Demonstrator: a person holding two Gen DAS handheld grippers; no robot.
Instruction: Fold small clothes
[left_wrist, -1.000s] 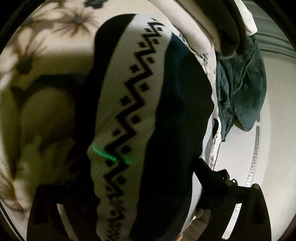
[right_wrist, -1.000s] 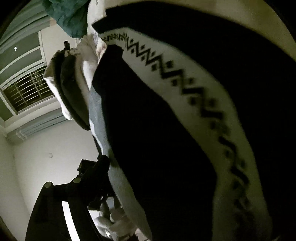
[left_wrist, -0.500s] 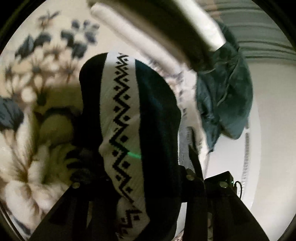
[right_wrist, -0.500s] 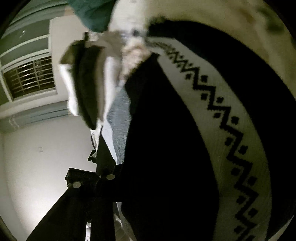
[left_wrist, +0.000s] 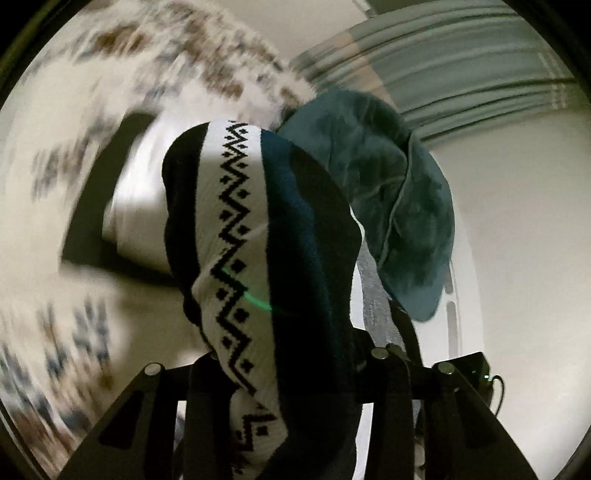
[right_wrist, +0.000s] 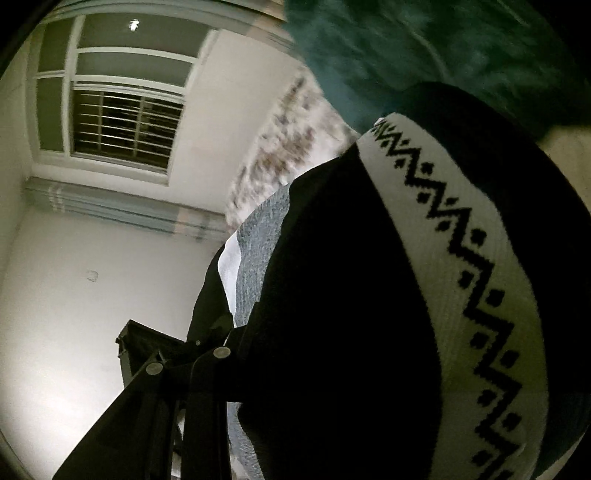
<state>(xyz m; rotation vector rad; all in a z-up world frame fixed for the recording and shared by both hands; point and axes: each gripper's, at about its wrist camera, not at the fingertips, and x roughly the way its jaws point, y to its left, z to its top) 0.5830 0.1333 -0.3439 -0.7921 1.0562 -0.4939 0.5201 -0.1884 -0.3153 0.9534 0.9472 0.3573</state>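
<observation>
- Nearest, the left gripper (left_wrist: 291, 391) is clenched on a dark knitted garment (left_wrist: 258, 258) with a white zigzag band, which is bunched between its fingers and rises ahead of it.
- The right gripper (right_wrist: 236, 369) pinches the same garment's other end; the cloth spreads to its right.
- Risk: a thick bunched fold may slip from either pinch, or the fold may land crooked.
- Just beyond, a teal cloth (left_wrist: 391, 206) could snag.
- Farther off, the blurred floral bedding (left_wrist: 55, 258) offers room; its edge lies to the left gripper's right.
</observation>
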